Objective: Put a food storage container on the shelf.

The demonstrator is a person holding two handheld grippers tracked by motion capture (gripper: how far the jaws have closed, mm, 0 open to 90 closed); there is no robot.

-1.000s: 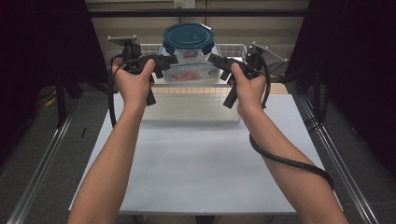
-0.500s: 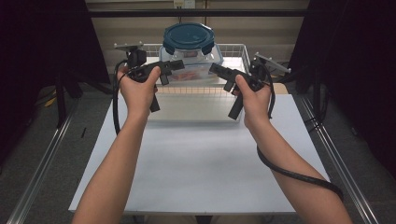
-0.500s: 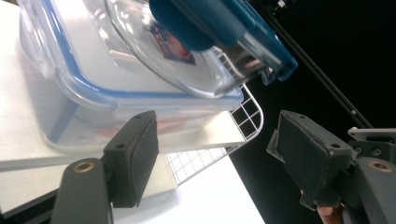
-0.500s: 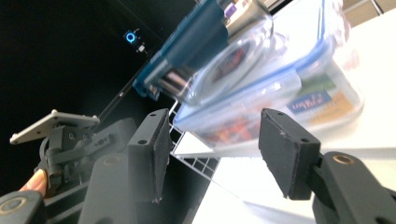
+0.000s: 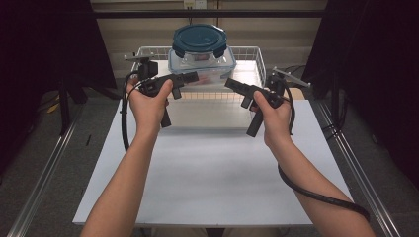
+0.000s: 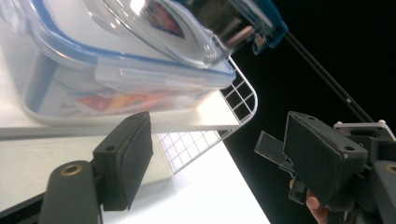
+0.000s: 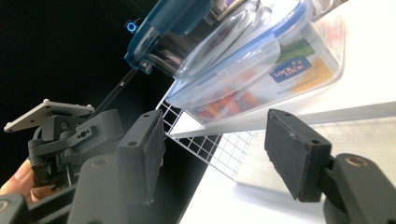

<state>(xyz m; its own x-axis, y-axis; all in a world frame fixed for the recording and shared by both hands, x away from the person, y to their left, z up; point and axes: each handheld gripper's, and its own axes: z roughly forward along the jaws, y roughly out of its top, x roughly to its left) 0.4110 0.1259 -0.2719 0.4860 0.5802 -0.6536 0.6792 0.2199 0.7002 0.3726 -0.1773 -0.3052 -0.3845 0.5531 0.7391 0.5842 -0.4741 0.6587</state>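
A round clear container with a dark teal lid [image 5: 199,40] stands on a rectangular clear container with a blue-rimmed lid [image 5: 202,66], inside a white wire basket [image 5: 247,52] at the table's far end. My left gripper [image 5: 192,77] is just left of the stack and my right gripper [image 5: 231,83] just right of it, both a little in front and apart from it. Both have just been opening, with nothing between the jaws. In the left gripper view the left gripper [image 6: 224,158] stands open below the rectangular container [image 6: 116,79]. The right gripper [image 7: 219,156] likewise stands open under the rectangular container [image 7: 261,79].
The white table [image 5: 207,173] stretches between the basket and me. Metal rails run along the left [image 5: 44,173] and right [image 5: 356,163] sides, with dark curtains beyond. A black cable [image 5: 321,195] trails from the right gripper over the table's right part.
Both grippers pressed on the sides of the rectangular container a second ago. They have let go, opened, and drawn back toward me and slightly down. The stack stays in the basket.
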